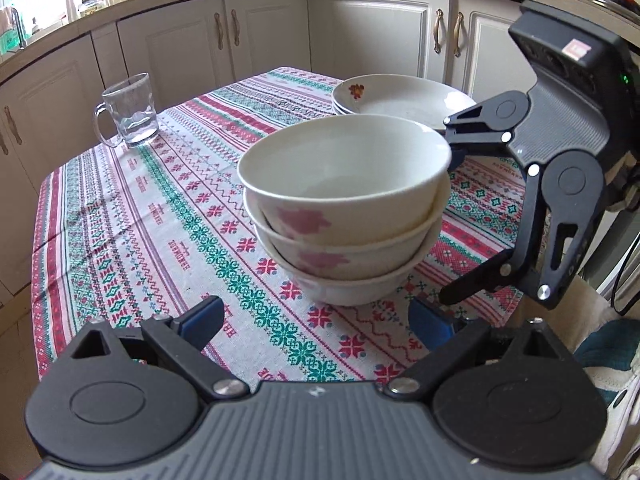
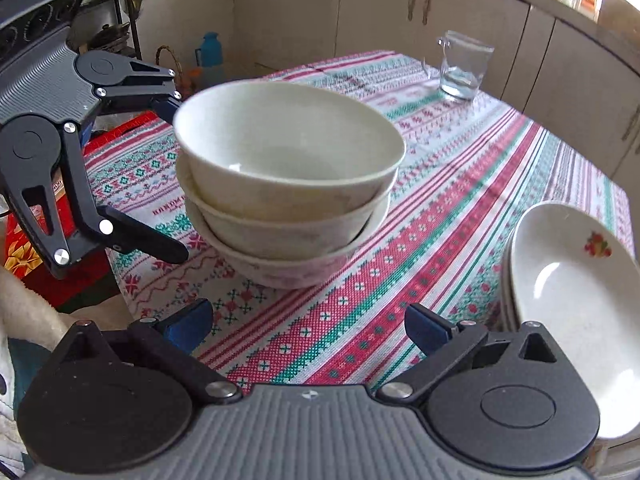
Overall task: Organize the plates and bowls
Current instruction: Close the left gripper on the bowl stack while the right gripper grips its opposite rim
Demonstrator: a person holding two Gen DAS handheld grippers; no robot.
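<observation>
The stack of three bowls (image 1: 344,216) stood on the patterned tablecloth (image 1: 160,220), near the table edge closest to the two grippers. The bowls were nested one inside another, the upper two showing pink flower marks on their sides in the left wrist view. The uppermost bowl sat slightly tilted in the one beneath it. The left gripper (image 1: 316,320) was positioned just short of the stack, jaws spread wide, with nothing between the blue pads (image 1: 202,316). The right gripper (image 2: 308,326) was likewise spread to its full width, empty, and aimed at the same stack from the other side. In the left wrist view the right gripper (image 1: 448,216) appeared beside the stack, one finger close to the top bowl's rim and the other low near the base; whether the upper finger touched the rim could not be determined. In the right wrist view the left gripper (image 2: 176,176) stood in a matching position on the opposite side of the stack (image 2: 284,184). A stack of shallow plates (image 1: 400,96), the top one bearing a small flower print, lay farther back on the cloth, apart from the bowls. A glass mug (image 1: 128,114) stood toward the far corner, well apart from both stacks. Cream cabinets (image 1: 260,36) ran behind the table.
</observation>
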